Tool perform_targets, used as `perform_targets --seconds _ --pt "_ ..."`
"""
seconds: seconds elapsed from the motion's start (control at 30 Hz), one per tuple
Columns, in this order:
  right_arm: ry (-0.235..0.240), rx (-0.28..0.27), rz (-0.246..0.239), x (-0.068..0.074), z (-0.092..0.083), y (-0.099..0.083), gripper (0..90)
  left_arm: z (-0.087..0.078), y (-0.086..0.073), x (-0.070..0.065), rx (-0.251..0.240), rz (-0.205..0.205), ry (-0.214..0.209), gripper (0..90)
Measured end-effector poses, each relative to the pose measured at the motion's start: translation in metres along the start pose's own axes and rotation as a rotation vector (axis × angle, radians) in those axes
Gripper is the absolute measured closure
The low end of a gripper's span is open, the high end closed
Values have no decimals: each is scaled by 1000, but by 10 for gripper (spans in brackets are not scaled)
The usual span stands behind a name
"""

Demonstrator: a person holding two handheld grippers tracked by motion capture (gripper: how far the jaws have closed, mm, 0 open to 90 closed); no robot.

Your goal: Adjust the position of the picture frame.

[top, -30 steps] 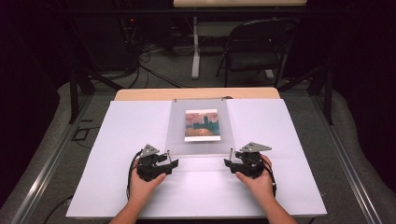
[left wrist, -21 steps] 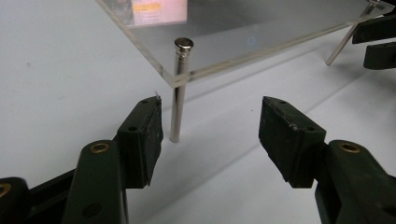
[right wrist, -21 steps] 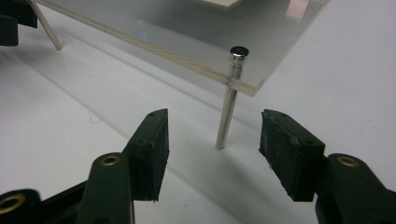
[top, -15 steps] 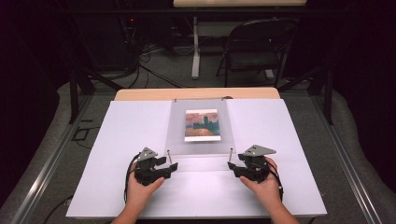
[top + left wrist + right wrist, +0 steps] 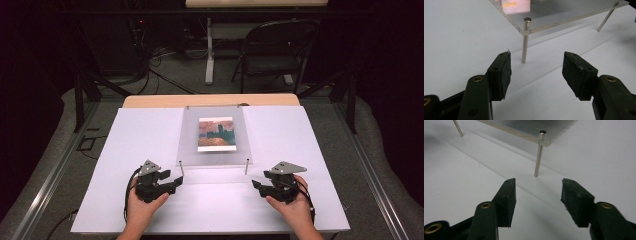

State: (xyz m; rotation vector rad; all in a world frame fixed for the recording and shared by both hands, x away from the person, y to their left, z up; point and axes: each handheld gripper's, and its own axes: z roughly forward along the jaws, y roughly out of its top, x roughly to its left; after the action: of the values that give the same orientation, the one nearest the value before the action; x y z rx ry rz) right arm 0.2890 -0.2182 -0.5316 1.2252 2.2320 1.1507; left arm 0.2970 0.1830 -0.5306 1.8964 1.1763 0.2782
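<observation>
Both grippers sit low over the white worktop (image 5: 125, 150), each facing one near corner of a clear plastic plate (image 5: 215, 152) that stands on thin metal legs. The left gripper (image 5: 176, 182) has its fingers (image 5: 502, 72) spread apart with nothing between them. The near-left leg (image 5: 525, 41) stands just ahead of them, slightly toward the left finger, not touching.

The right gripper (image 5: 256, 185) has just been closing a little, yet its fingers (image 5: 576, 200) are apart and hold nothing. The near-right leg (image 5: 539, 155) rises just ahead of the gap, roughly midway between the two fingers.

The step in hand looks like the approach to the plate, one gripper for each front corner. A small picture (image 5: 216, 134) lies under the plate, farther ahead of both pairs of fingers.

The next move probably calls for bringing each pair of fingers forward to a leg or to the plate's edge above it and closing there. Both sides would need to work evenly, so that the plate lifts level and does not twist on its legs.

The worktop is a smooth white sheet on a wooden table (image 5: 210, 100) whose edge shows beyond the plate. The room behind is dark, with a folding chair (image 5: 272, 52), cables on a grey floor (image 5: 175, 75) and black frame bars at the sides.
</observation>
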Motion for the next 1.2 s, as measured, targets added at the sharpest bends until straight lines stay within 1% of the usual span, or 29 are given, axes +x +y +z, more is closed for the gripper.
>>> perform_targets --seconds 0.03,0.07,0.13,0.23,0.3,0.37,0.47,0.53,0.6,0.7,0.77,0.9,0.93,1.03,1.1,1.2 --pt "10 -16 15 -2 -1 1 466 -1 0 1 -5 0 4 405" --pt "13 -20 25 -3 -2 1 466 -2 0 2 -9 -5 2 405" --pt "4 -26 36 -6 -3 0 464 -4 -1 4 -15 -12 -13 404" --pt "10 -38 48 -10 -3 -2 455 -7 -1 8 -17 -14 -7 404" --pt "10 -53 61 -14 -2 -3 451 -8 -1 11 -22 -19 7 404" --pt "11 -45 71 -16 -2 -5 447 -8 -1 16 -25 -25 16 404" --pt "8 -40 71 -19 0 -6 447 -9 0 23 -31 -42 37 406" --pt "10 -47 75 -20 0 -5 447 -10 1 27 -34 -52 45 407" --pt "8 -43 79 -21 0 -4 447 -10 2 30 -43 -65 49 407" --pt "4 -46 73 -22 1 -4 447 -7 5 33 -47 -71 52 413" --pt "-2 -42 73 -22 2 -4 448 -6 6 35 -42 -75 52 413" --pt "-6 -44 71 -24 2 -3 451 -5 7 37 -49 -91 47 413" --pt "-7 -54 74 -25 3 -3 451 -5 8 38 -52 -92 47 413" --pt "-7 -52 90 -27 3 -3 451 -5 8 38 -54 -88 49 413" --pt "-9 -53 88 -28 2 -3 452 -6 9 38 -51 -88 49 413" --pt "-13 -59 88 -29 1 -2 452 -5 9 39 -59 -92 54 413"
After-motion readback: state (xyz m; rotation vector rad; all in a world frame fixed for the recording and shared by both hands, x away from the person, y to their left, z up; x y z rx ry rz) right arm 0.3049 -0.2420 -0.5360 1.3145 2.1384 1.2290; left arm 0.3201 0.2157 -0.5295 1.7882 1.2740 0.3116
